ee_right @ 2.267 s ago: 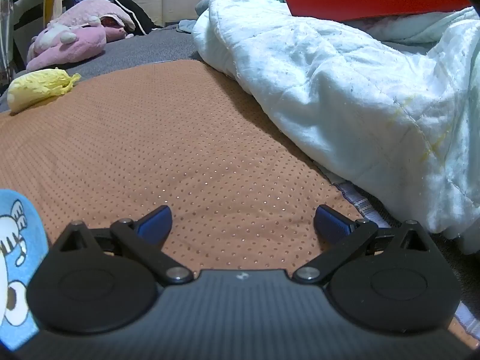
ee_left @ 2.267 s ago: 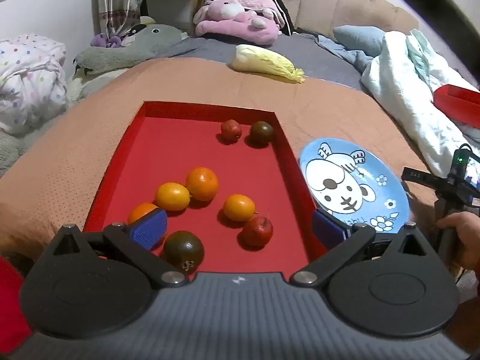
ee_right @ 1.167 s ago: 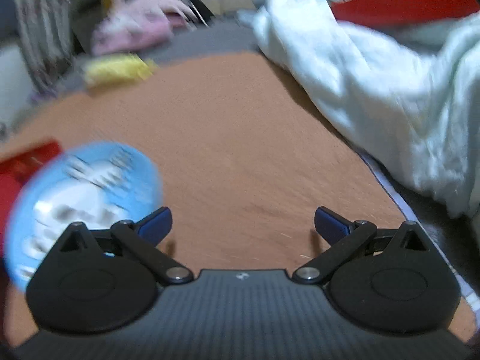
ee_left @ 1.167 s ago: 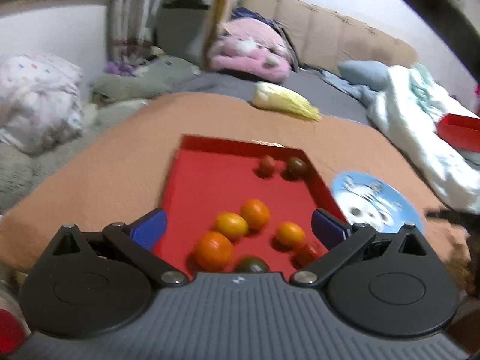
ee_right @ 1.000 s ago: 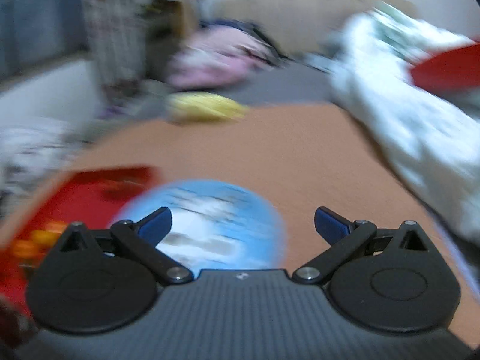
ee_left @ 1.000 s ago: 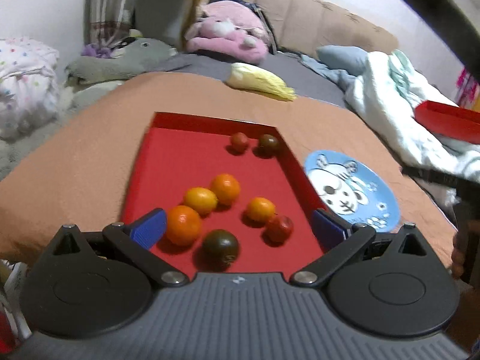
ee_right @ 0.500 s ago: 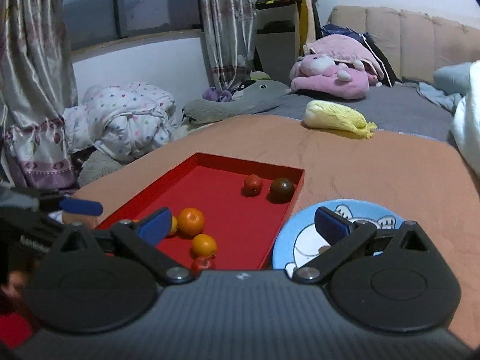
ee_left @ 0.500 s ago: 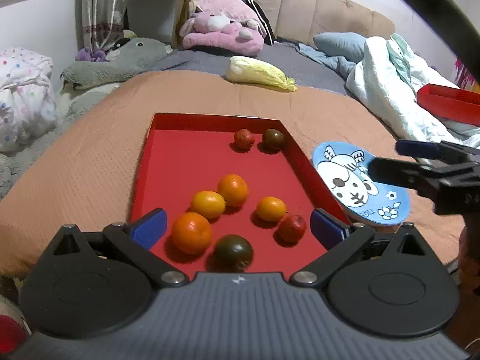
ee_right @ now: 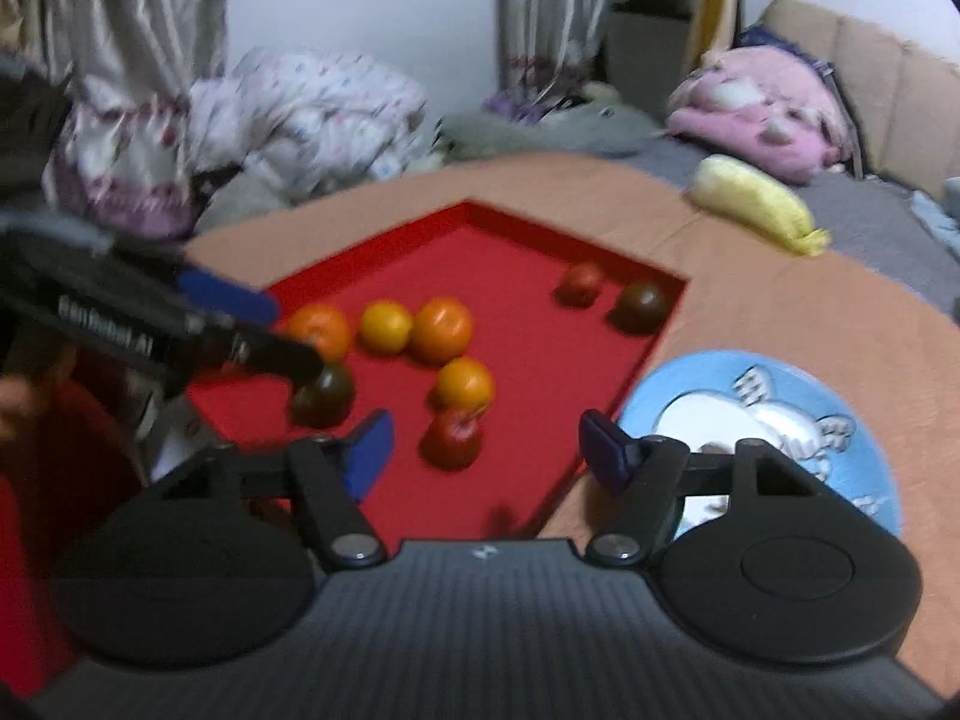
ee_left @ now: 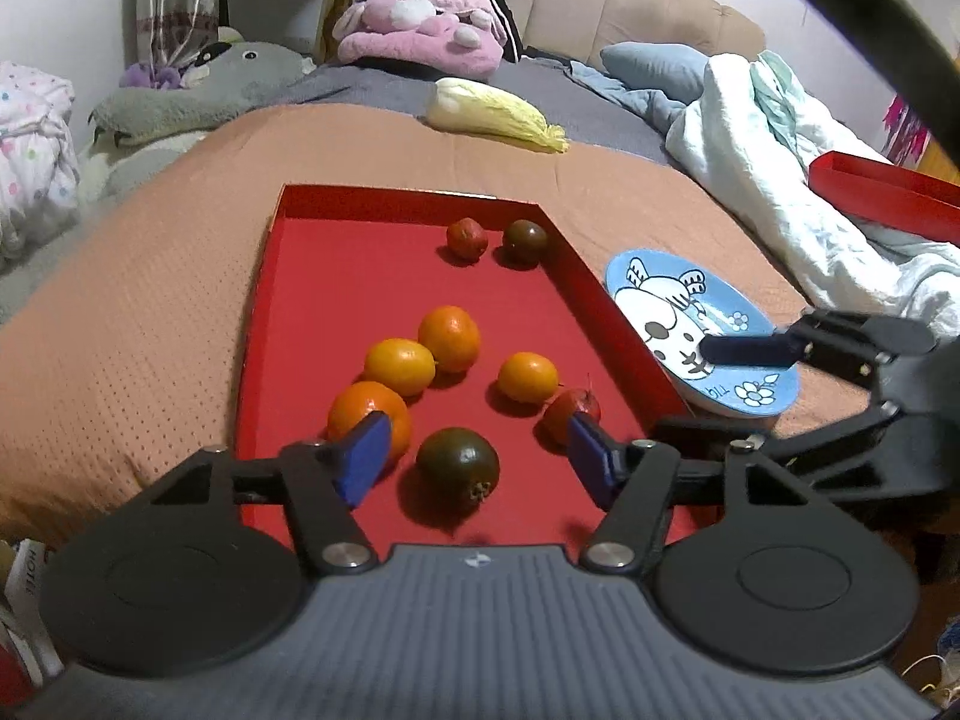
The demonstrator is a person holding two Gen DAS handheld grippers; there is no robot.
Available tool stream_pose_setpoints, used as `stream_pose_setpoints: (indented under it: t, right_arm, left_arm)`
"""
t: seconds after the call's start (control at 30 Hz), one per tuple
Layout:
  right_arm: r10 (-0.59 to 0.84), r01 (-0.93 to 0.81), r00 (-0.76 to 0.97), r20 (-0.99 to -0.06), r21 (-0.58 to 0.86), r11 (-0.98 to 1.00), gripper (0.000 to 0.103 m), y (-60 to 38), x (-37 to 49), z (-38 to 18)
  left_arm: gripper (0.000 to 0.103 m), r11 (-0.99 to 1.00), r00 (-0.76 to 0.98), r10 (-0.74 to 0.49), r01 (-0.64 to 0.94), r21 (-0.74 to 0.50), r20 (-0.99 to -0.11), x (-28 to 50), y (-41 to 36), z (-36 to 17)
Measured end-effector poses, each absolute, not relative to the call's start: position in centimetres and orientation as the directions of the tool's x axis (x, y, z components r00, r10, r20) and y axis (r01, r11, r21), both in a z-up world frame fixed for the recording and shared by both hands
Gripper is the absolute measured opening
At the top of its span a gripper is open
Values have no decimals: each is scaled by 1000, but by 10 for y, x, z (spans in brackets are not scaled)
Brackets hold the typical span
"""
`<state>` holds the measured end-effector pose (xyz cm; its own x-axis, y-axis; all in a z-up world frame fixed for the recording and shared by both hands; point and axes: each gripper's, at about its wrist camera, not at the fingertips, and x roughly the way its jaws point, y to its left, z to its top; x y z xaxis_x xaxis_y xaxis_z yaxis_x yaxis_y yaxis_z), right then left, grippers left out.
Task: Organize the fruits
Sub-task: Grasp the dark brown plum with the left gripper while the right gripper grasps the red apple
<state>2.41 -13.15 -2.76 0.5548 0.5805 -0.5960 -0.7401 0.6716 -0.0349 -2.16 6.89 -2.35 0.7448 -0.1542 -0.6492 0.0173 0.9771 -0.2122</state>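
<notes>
1. Red cardboard tray [ee_left: 300, 312] lies on an orange-brown perforated bedspread [ee_left: 138, 312], with all eight fruits inside it.
2. Near the front sit a dark green-brown tomato [ee_left: 457, 461], a large orange [ee_left: 367, 414] to its left, and a small red fruit [ee_left: 569, 409] to its right.
3. Mid-tray, a yellow-orange citrus [ee_left: 399, 366] touches a deeper orange [ee_left: 449, 338]; a smaller orange [ee_left: 528, 377] rests just beside the small red fruit.
4. At the far right corner, a second red fruit [ee_left: 466, 237] and a second dark tomato [ee_left: 524, 242] sit side by side, apart from the rest.
5. Blue cartoon plate [ee_left: 672, 276] lies just outside the tray's right wall and holds no fruit.
6. Left gripper [ee_left: 474, 456] hangs over the tray's near end; its jaws are closing, half spread, with the dark tomato framed between the blue pads [ee_left: 360, 456] but not pressed by them.
7. Right gripper [ee_right: 480, 447] points at the tray's near right corner; its jaws are closing too, half spread, with the small red fruit seen between them. This view is blurred, but the pads appear clear of it.
8. From the left wrist view, one blue finger of the right gripper reaches over the plate.
9. Beyond the bedspread lie a yellow-white plush cabbage [ee_left: 492, 114], a pink plush toy [ee_left: 420, 36] and a pale rumpled quilt [ee_left: 780, 180].
</notes>
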Motion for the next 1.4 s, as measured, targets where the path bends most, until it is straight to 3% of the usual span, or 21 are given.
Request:
stream_pose_setpoints:
  t: [0.1,0.23,0.9,0.97,1.2,1.4]
  right_arm:
    - [574,-741,544,-612,-29,671,66,-129,26,-34]
    - [567,-745,521,-638,-16,667,54,-125,30,-43]
    - [565,-784,478,-672,-36,620,53,-95,44,-55]
    - [565,-787,473,-676,-35,616,46,-94,44,-56]
    - [565,-786,467,-681,-26,618,44,-95,47,-58]
    - [560,-776,466,-685,-13,630,34,-94,48,-61]
  left_arm:
    - [64,973,736,-177,34,-226,-653,-19,67,-26]
    - [58,971,710,-196,45,-234,-677,-11,63,-31]
    - [56,970,684,-174,-6,-245,-708,-5,72,-38]
    - [56,970,672,-177,-5,-244,-719,-2,71,-41]
    - [52,968,667,-172,-22,-249,-725,3,73,-45]
    - [51,969,662,-162,-33,-245,-732,4,72,-46]
